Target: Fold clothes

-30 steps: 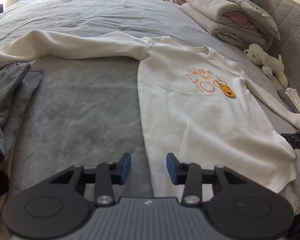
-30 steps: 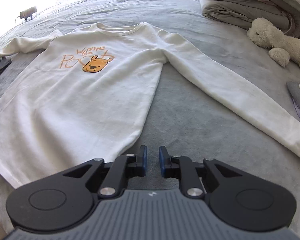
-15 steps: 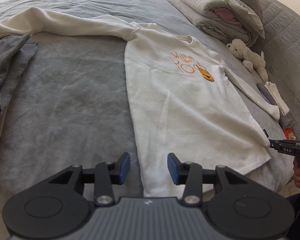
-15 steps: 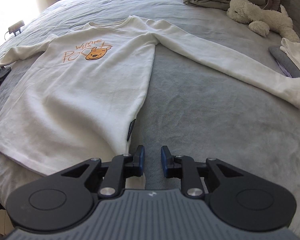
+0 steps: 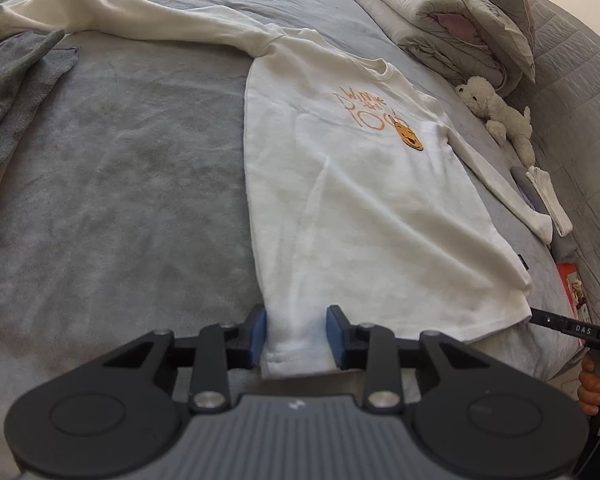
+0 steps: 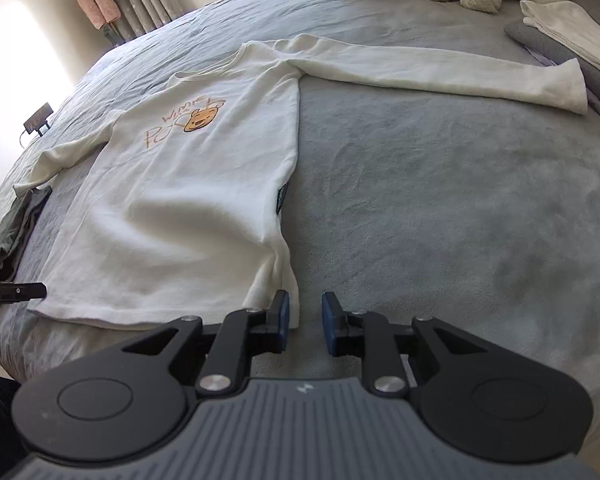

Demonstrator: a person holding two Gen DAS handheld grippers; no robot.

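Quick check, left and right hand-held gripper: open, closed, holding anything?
Left hand-held gripper: open, fingers either side of the white shirt hem corner, not clamped.
Right hand-held gripper: open, empty, beside the shirt's other hem corner.

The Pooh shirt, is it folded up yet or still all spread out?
Spread out. The white shirt lies flat on the grey bed, front up, both sleeves stretched sideways. The left claw is open around its bottom corner.

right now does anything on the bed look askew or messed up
Mostly tidy: the white sweatshirt lies flat, sleeves spread. The one oddity is its hem corner by the right gripper, bunched into folds instead of lying smooth.
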